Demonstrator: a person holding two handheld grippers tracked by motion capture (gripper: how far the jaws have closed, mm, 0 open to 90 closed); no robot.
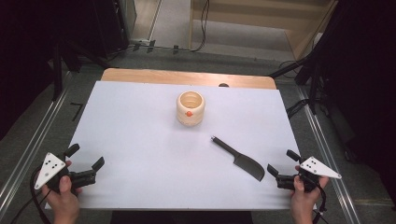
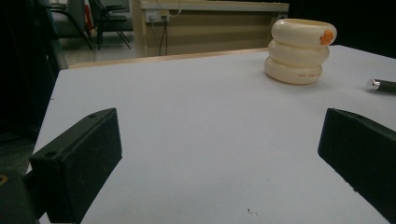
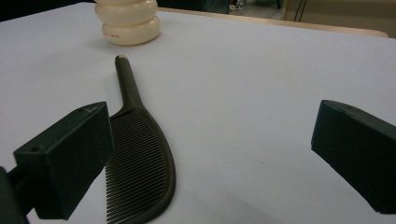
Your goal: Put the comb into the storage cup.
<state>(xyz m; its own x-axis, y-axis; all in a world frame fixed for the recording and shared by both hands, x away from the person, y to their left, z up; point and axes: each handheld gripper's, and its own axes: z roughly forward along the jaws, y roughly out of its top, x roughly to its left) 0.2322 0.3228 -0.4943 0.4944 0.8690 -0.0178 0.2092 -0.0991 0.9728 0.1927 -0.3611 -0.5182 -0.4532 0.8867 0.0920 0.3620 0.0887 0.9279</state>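
Note:
A cream, ring-stacked pot point(image 1: 190, 108) with an orange dot stands upright at the middle back of the white table top point(image 1: 140, 135). A dark comb point(image 1: 239, 159) with a long handle lies flat to its front right, handle pointing toward the pot. My left gripper point(image 1: 87, 156) rests open at the front left corner, nothing between its jaws. My right gripper point(image 1: 281, 162) is open at the front right, just right of the comb's toothed end. In the right gripper view the comb point(image 3: 140, 154) lies beside the left jaw. The left gripper view has the pot point(image 2: 299, 51) far ahead.
A wooden table edge point(image 1: 187, 77) shows behind the white top. Metal rails point(image 1: 28, 149) run along both sides on the floor. Black stands and cables point(image 1: 299, 107) sit at the back and right. A small dark hole point(image 1: 223, 85) marks the back edge.

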